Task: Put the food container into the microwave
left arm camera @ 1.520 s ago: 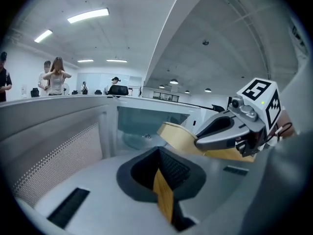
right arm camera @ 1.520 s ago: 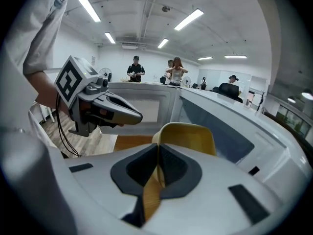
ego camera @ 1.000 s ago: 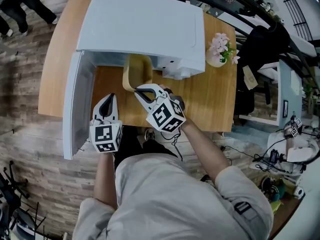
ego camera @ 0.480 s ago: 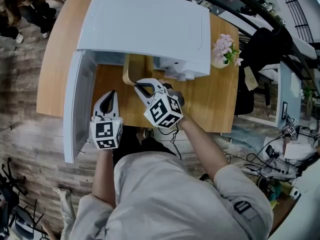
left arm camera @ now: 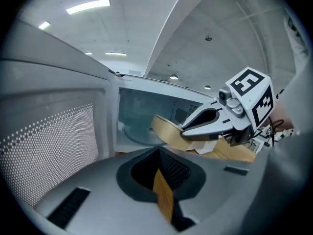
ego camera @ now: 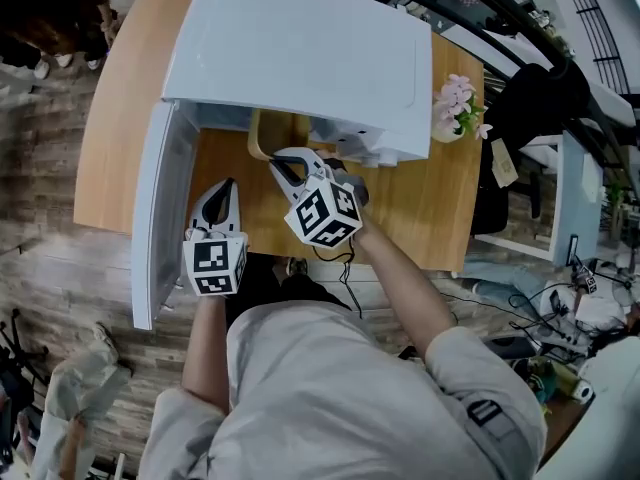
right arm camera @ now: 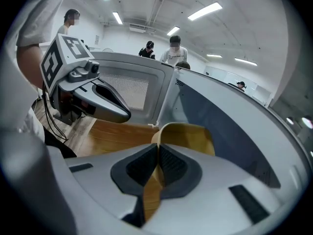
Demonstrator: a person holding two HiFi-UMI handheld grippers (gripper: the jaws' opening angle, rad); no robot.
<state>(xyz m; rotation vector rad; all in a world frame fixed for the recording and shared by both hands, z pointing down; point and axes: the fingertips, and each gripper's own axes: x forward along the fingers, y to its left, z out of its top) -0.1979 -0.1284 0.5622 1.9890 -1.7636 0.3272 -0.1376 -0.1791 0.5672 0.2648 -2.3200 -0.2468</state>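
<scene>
The tan food container point(ego camera: 268, 134) lies tilted at the mouth of the white microwave point(ego camera: 300, 48), its far part hidden under the microwave's top. My right gripper point(ego camera: 284, 162) is shut on its near rim. In the right gripper view that rim runs between the pads of the gripper point(right arm camera: 157, 169) and the container point(right arm camera: 188, 136) curves away ahead. My left gripper point(ego camera: 224, 190) hovers beside the open door point(ego camera: 160, 218), shut and holding nothing. In the left gripper view, the left gripper point(left arm camera: 160, 166) faces the cavity's glass turntable point(left arm camera: 134, 133), with the container point(left arm camera: 167, 130) and the right gripper point(left arm camera: 195, 127) in front.
The microwave stands on a wooden table point(ego camera: 420, 198). A pot of pink flowers point(ego camera: 455, 103) sits at its right. A dark chair point(ego camera: 530, 98) stands beyond the table's right edge. Several people point(right arm camera: 173, 50) stand in the background.
My right gripper has carried the container a little farther toward the microwave's opening, so less of it shows. The left gripper has drifted slightly and stays shut.
</scene>
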